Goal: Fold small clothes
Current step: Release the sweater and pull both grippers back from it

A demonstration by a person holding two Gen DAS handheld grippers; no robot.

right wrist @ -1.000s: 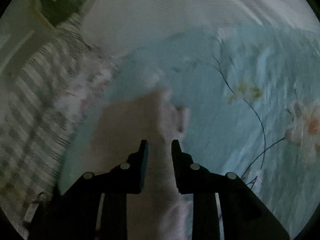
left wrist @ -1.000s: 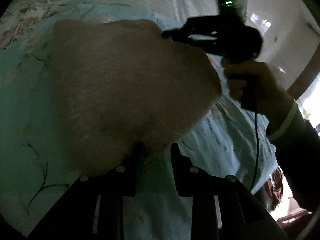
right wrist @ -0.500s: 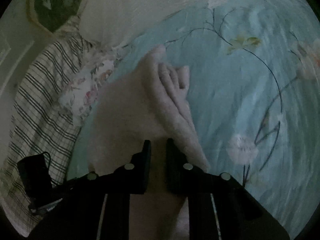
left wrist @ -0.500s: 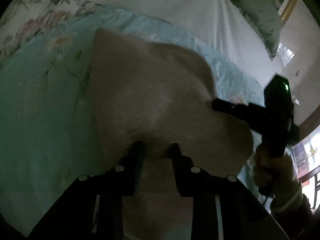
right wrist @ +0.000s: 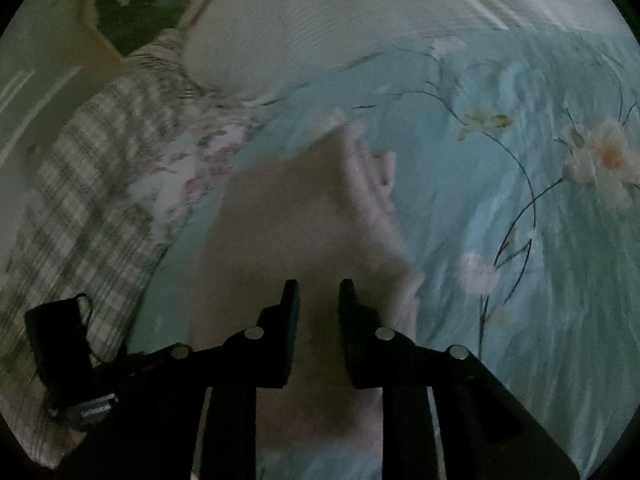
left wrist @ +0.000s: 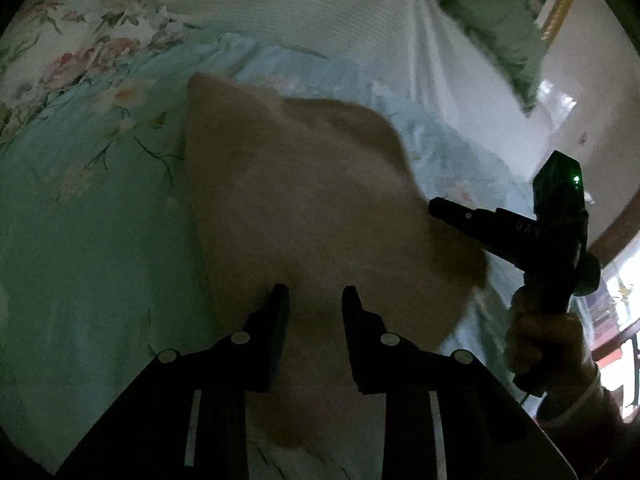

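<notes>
A small pale pink fuzzy garment lies on the light blue floral bedspread, folded over with a stepped edge showing in the right wrist view. My left gripper sits over the garment's near edge with a gap between its jaws; the cloth lies flat beneath, not pinched. My right gripper is over the garment's other near edge, jaws also apart. The right gripper also shows in the left wrist view, its tip at the garment's right corner.
A white ribbed pillow lies at the far side of the bed. A striped plaid cloth and a floral sheet lie to the left. The left gripper's body shows at lower left. A green cushion is at the upper right.
The garment was carried over and laid down folded on the bedspread. The jaws of both grippers have widened and the cloth now lies flat between them.
</notes>
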